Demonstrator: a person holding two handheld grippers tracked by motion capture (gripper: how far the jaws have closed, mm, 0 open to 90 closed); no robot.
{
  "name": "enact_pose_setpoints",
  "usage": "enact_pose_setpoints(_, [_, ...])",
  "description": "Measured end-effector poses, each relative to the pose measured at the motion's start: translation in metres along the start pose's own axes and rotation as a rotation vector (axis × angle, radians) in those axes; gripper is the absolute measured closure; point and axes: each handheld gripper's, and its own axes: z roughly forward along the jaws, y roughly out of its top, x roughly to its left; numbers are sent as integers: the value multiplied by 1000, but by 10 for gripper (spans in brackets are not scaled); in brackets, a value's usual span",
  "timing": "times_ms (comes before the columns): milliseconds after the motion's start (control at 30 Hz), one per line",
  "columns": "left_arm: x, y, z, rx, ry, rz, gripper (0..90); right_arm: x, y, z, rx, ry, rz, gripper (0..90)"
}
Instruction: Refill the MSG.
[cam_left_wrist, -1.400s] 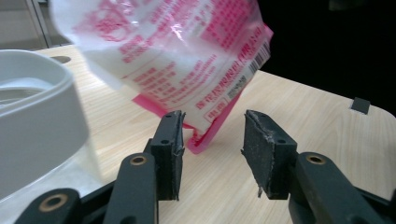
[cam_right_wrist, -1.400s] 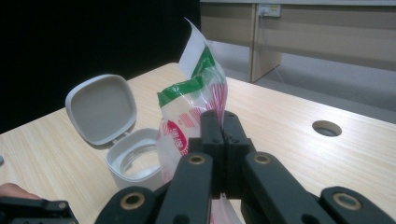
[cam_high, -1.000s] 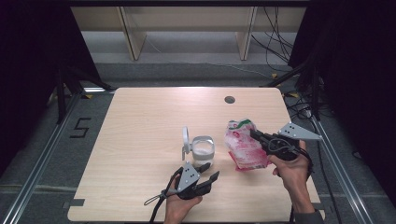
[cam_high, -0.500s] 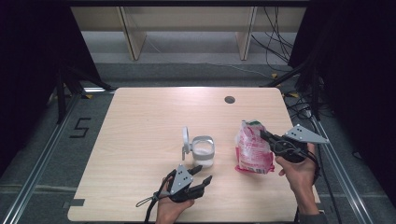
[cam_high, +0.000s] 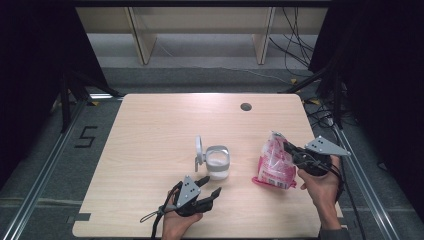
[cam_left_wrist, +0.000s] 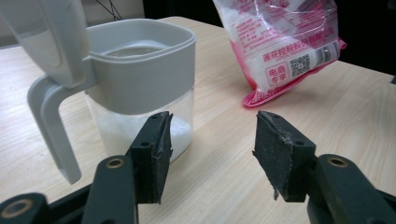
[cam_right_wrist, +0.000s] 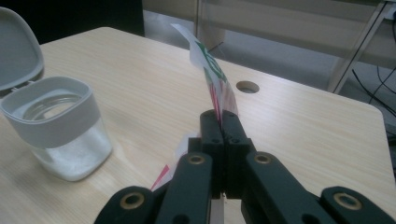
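pale wood table (cam_high: 150, 150) under dim light, with dark curtains at both sides and a shelf frame behind it. near the middle of the table stands a jar (cam_high: 217, 162) with a clear body, a grey collar and a grey lid flipped up on its left side; white grains fill its lower part. well to its right a pink and white bag (cam_high: 275, 165) stands with its bottom edge on the wood, leaning a little. the right gripper (cam_high: 289, 147) has its jaws closed tight on the bag's top edge, and in the right gripper view the thin plastic rises out from between the two black jaws. the left gripper (cam_high: 209, 186) lies low near the front edge, just in front of the jar and apart from it, jaws spread wide with nothing between them. in the left gripper view the jar (cam_left_wrist: 140, 88) sits close behind the left jaw and the bag (cam_left_wrist: 285, 42) farther off to the right. a round hole (cam_high: 245, 106) marks the far part of the table.
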Motion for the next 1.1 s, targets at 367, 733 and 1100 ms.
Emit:
enact_pose_setpoints(367, [5, 2, -7, -17, -18, 1, 418, -6, -13, 9, 43, -45, -40, 900])
enact_pose_setpoints(733, [10, 3, -10, -5, 12, -8, 404, -9, -28, 18, 95, -54, -17, 900])
enact_pose_setpoints(1100, [12, 2, -12, -21, 38, -43, 400, -18, -34, 19, 85, -67, 35, 847])
